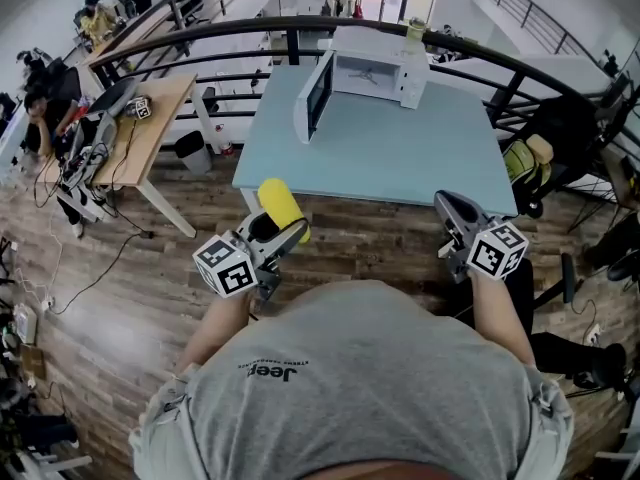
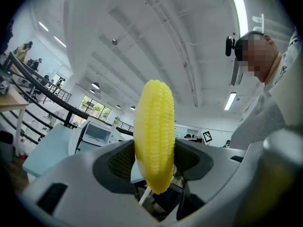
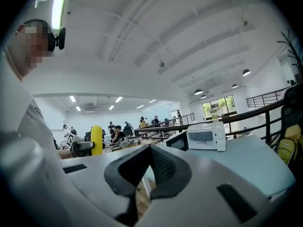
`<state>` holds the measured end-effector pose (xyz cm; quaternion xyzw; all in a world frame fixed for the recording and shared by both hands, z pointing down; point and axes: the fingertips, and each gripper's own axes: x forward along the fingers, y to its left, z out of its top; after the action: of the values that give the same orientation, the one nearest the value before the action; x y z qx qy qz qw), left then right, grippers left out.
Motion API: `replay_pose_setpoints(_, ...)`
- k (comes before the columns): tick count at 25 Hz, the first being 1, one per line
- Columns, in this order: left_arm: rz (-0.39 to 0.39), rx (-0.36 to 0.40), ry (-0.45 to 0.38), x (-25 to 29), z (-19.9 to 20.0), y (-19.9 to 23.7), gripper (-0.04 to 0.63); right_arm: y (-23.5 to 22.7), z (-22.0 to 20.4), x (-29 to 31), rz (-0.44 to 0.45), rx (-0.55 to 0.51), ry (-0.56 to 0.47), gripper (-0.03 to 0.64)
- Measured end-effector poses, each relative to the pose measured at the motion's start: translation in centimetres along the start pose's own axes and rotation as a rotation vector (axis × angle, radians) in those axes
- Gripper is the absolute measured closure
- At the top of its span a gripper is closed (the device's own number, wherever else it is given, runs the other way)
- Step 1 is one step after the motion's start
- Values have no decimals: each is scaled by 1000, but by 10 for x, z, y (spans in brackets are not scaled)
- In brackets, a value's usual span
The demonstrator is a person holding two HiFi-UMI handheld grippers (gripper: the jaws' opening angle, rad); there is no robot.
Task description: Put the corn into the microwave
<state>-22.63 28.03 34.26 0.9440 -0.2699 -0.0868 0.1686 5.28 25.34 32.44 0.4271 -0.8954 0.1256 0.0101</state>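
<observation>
Yellow corn (image 2: 154, 136) stands pinched in the left gripper (image 1: 272, 230), lower centre; the right gripper (image 1: 450, 211) is pressed together, empty. Carrying step, I think: next it must travel to the open microwave (image 1: 372, 74), top centre.

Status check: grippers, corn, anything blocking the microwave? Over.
Left gripper shut on corn, held upright. Right gripper shut, empty. Microwave ahead, door open. Nothing blocking it.
</observation>
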Motion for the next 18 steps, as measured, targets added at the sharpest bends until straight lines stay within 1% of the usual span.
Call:
replay_pose_setpoints(9, 4, 11, 3, -35, 21, 37, 340, 28, 11, 46, 10, -16, -30, 598)
replay_pose_setpoints(18, 1, 19, 9, -67, 36, 75, 340, 50, 12, 86, -7, -19, -36, 598)
